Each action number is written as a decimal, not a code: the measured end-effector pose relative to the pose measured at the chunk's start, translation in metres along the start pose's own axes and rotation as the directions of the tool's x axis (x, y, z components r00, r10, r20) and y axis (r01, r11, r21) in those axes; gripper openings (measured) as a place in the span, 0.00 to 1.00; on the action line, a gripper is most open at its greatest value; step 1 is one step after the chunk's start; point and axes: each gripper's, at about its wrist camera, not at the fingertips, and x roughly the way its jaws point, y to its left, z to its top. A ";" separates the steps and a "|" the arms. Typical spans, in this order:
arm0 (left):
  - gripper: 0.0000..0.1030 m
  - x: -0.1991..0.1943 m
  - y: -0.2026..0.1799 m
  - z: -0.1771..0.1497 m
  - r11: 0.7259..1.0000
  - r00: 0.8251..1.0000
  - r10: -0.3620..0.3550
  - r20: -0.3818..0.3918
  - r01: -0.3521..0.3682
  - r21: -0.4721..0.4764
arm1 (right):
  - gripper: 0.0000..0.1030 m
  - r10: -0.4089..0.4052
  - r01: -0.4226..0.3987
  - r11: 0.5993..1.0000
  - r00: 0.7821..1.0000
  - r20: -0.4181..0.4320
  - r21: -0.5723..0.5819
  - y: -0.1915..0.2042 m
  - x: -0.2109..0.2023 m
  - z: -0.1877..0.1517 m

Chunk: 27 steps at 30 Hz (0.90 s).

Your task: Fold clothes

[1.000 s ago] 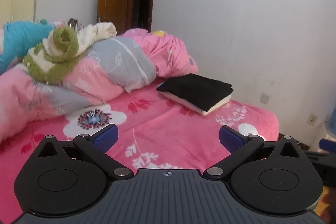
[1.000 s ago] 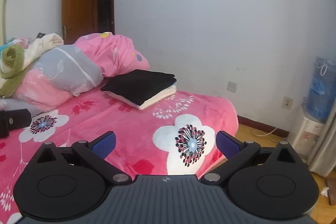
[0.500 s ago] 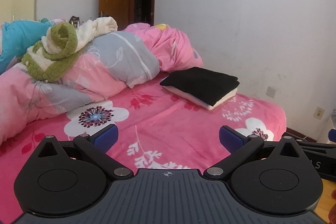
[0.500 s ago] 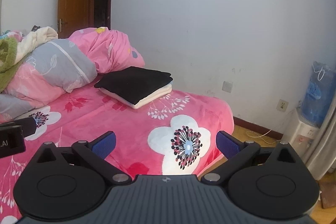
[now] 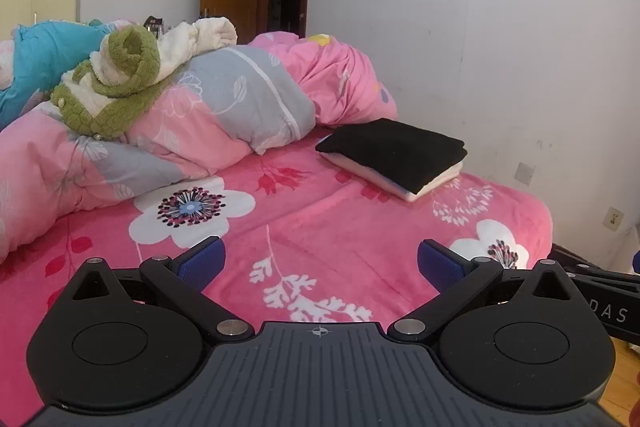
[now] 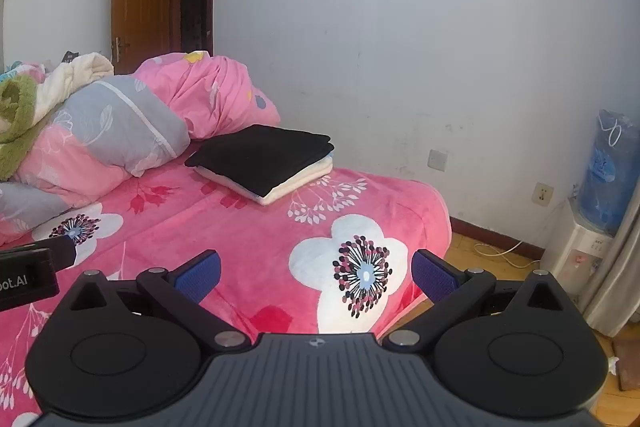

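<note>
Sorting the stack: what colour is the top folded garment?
Black top folded garment, over cream ones; clearest in the right wrist view.

Black left claw (image 5: pixel 319 261), black right claw (image 6: pixel 316 273), blue textured pads (image 5: pixel 202 261), silver pivot screws, ribbed grey housing

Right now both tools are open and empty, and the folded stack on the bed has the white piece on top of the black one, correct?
Not quite. Both wrist views show the black piece on top, the white piece beneath. The left tool and right tool are open and empty, as you said.
</note>
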 end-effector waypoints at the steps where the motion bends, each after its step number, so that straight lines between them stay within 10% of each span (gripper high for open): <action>1: 1.00 0.000 0.000 0.000 1.000 1.000 -0.002 0.000 0.002 -0.001 | 1.00 0.000 0.000 1.000 1.000 0.000 -0.002 0.000 0.000 0.000; 27: 1.00 0.001 0.008 -0.002 1.000 1.000 0.001 -0.012 -0.001 -0.025 | 1.00 -0.024 0.024 0.999 1.000 0.006 -0.028 0.012 -0.003 -0.002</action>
